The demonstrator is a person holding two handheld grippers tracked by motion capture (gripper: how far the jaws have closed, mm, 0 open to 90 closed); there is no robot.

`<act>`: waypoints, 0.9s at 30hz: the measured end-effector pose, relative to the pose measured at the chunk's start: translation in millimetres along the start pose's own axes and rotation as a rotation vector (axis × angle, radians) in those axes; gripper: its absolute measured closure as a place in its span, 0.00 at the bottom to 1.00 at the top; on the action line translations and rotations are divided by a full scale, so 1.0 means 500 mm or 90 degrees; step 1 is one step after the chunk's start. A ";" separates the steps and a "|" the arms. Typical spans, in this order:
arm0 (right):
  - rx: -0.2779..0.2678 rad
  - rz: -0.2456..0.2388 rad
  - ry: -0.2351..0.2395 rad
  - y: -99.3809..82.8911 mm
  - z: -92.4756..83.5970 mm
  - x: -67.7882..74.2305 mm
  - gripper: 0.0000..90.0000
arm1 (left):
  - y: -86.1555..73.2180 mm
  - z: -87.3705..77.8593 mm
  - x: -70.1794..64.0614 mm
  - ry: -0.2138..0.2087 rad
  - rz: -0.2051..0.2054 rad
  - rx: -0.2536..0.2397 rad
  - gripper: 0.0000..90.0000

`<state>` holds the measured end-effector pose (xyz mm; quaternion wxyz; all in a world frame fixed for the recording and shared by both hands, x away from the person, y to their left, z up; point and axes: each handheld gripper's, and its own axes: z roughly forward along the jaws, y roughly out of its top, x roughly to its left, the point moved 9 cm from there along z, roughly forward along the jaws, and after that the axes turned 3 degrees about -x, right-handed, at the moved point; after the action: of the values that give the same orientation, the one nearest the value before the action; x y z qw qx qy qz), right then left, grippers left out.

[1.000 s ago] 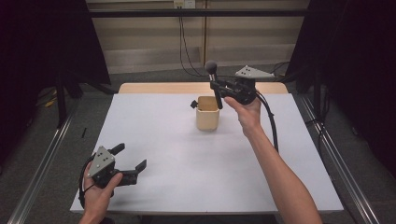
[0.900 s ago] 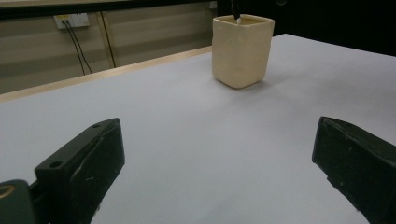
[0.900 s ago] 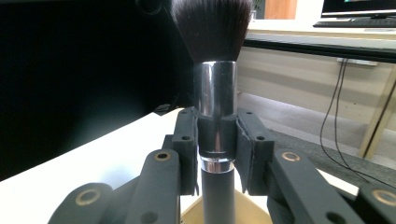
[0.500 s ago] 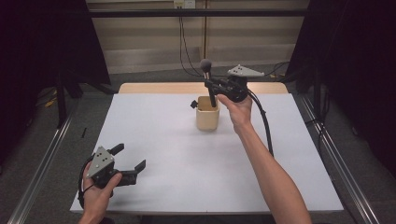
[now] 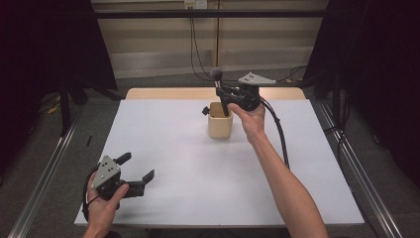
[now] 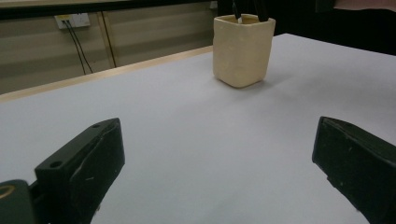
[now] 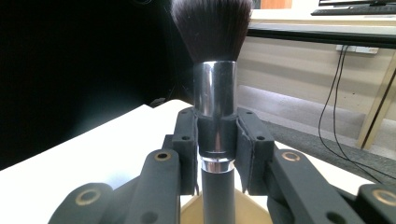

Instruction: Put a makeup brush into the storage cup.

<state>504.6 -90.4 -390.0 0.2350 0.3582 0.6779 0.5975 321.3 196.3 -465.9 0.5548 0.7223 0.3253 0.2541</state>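
Note:
A makeup brush [image 5: 216, 74] with a dark bristle head and chrome ferrule stands upright in my right gripper [image 5: 224, 95], bristles up. In the right gripper view the pads are shut on the brush [image 7: 214, 100] at its ferrule, my right gripper [image 7: 217, 135] clamping from both sides. The brush's dark handle reaches down into a beige square cup [image 5: 220, 127] at the table's far middle. My left gripper [image 5: 137, 165] rests near the front left corner, open and holding nothing. The left gripper view has its jaws [image 6: 217, 140] spread wide, with the cup [image 6: 243, 49] far ahead.
The white table [image 5: 198, 168] has a wooden strip along its far edge. A small dark item [image 5: 204, 110] sticks out by the cup's left rim. Cables hang behind the table, and metal rails run along both sides.
My right gripper has carried the brush slightly left and down, so its handle now stands in the cup. The left gripper has not moved.

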 end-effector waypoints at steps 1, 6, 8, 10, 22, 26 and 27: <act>0.000 0.001 0.000 -0.003 0.001 0.000 0.80 | 0.000 0.000 0.000 0.000 0.000 0.000 0.03; 0.007 0.019 -0.006 -0.020 0.001 -0.008 0.80 | 0.000 -0.001 0.002 0.000 0.001 -0.001 0.03; 0.008 0.018 -0.007 -0.024 0.002 -0.010 0.80 | 0.000 -0.001 0.002 0.000 0.001 -0.001 0.03; 0.007 0.019 -0.006 -0.027 0.002 -0.010 0.80 | 0.000 -0.001 0.002 -0.001 0.001 -0.001 0.03; 0.019 0.027 -0.004 -0.060 0.007 -0.014 0.80 | 0.000 -0.002 0.001 -0.001 0.000 -0.001 0.03; 0.024 0.029 -0.003 -0.070 0.008 -0.011 0.80 | 0.000 -0.002 0.001 -0.002 0.001 -0.001 0.03; 0.024 0.028 -0.004 -0.072 0.008 -0.011 0.80 | 0.000 -0.002 0.001 -0.001 0.001 -0.001 0.03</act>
<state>503.7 -93.2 -426.4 0.2168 0.3790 0.6803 0.5886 320.8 197.3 -465.4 0.5557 0.7223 0.3240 0.2540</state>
